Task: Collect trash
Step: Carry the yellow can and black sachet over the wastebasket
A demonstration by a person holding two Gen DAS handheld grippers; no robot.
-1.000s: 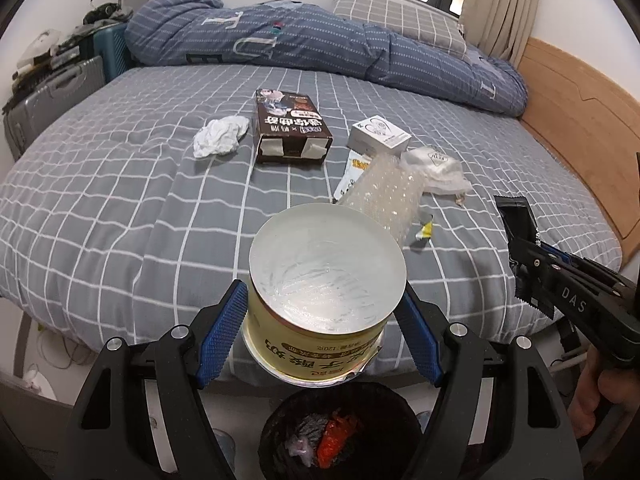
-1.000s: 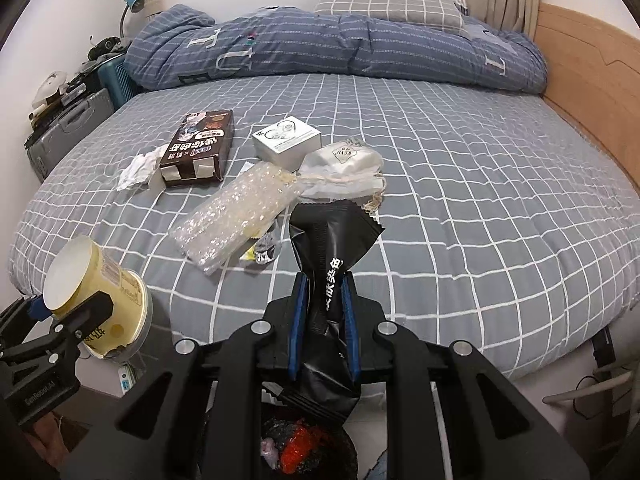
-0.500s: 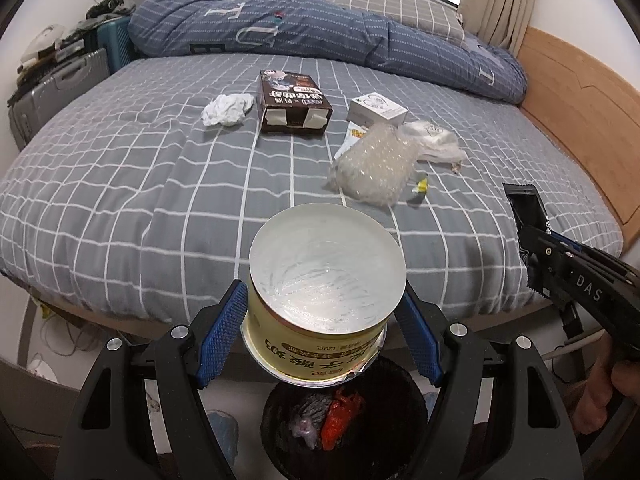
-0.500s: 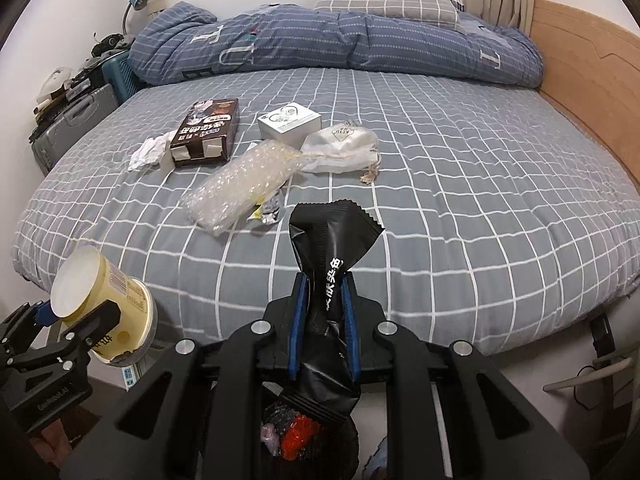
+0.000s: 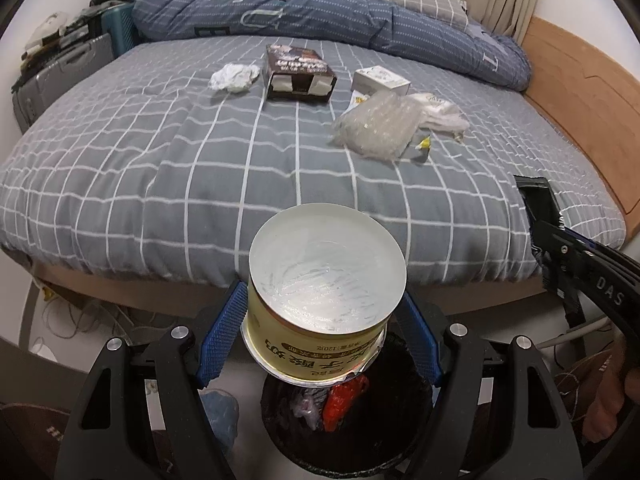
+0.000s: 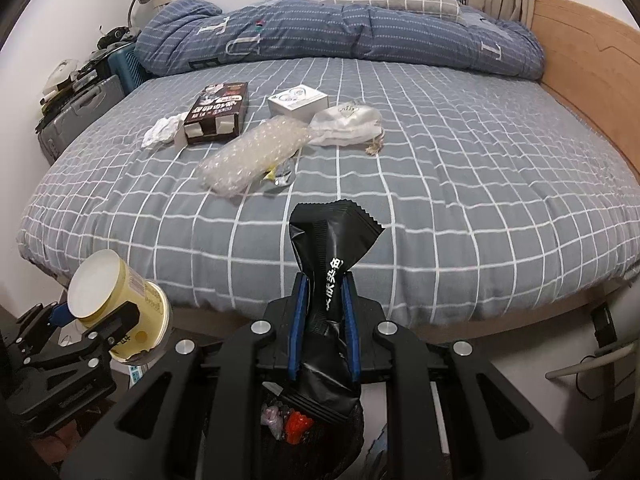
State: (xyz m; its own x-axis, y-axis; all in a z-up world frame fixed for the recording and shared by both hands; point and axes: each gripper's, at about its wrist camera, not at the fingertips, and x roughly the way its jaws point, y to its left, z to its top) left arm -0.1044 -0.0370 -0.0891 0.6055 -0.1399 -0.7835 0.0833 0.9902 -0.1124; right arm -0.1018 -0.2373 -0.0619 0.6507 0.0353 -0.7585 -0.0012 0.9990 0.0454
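Now you are at the drop-off step: both claws carry trash and both hang over the round black trash bin (image 5: 348,432) on the floor at the foot of the bed (image 5: 120,184). Your left gripper (image 5: 324,324) clamps a pale yellow round paper tub with a white bottom (image 5: 324,276), its blue pads pressed on the tub's sides, the tub tilted just above the bin's mouth. Your right gripper (image 6: 322,320) stands nearly shut, pinching a crumpled black foil pouch with white lettering (image 6: 330,256), whose lower end dangles right over the bin.

The next move, as I judge it, calls for spreading each claw so its load falls inside the rim; centre the tub first, since it sits toward the bin's near edge.

On the bed, count what remains: one crumpled white tissue (image 5: 234,77), one dark brown cardboard box with open white flaps (image 5: 298,73), one small white box (image 5: 380,80), one clear bubble-wrap sheet (image 5: 376,128), one white cloth pouch (image 5: 436,112), and one small yellow-tipped scrap (image 5: 423,145) beside the wrap. The bin already holds some red and pale rubbish.
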